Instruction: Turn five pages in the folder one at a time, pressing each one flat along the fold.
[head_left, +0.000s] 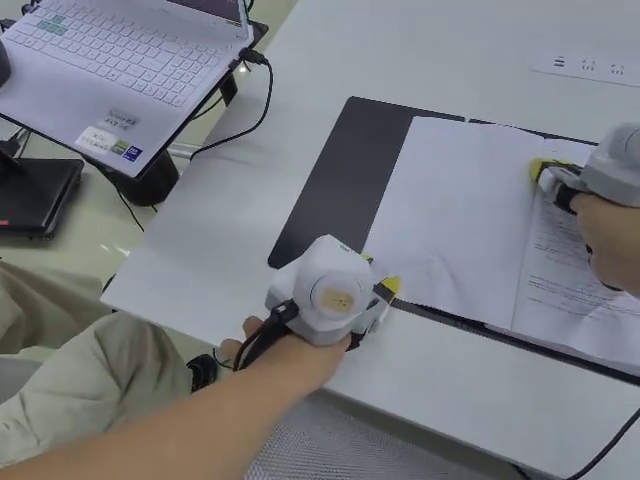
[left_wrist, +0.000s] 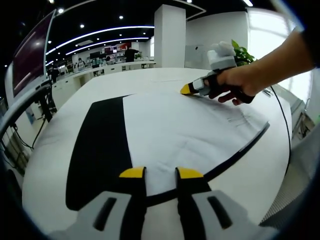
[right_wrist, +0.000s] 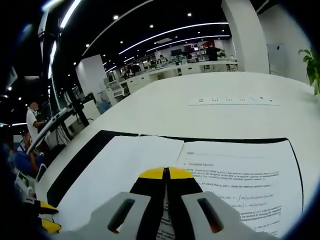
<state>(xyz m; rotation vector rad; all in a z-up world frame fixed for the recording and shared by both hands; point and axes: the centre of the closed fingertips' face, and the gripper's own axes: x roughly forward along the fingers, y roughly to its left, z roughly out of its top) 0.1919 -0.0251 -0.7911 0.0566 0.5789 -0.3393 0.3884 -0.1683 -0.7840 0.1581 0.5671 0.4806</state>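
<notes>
A black folder (head_left: 330, 190) lies open on the white table. A blank white page (head_left: 450, 220) lies turned onto its left half, and a printed page (head_left: 570, 280) lies on the right half. My right gripper (head_left: 545, 172) is shut, its yellow tips pressed on the fold at the far edge; in its own view the tips (right_wrist: 165, 172) meet on the line between the blank page (right_wrist: 125, 165) and the printed page (right_wrist: 240, 175). My left gripper (head_left: 388, 288) sits at the folder's near edge, jaws (left_wrist: 161, 172) slightly apart, with the page's (left_wrist: 185, 125) near corner in the gap.
A white laptop (head_left: 120, 70) stands on a raised stand at the far left, with a black cable (head_left: 265, 100) trailing from it. A flush power strip (head_left: 590, 66) sits in the table beyond the folder. The table's near edge runs just below my left gripper.
</notes>
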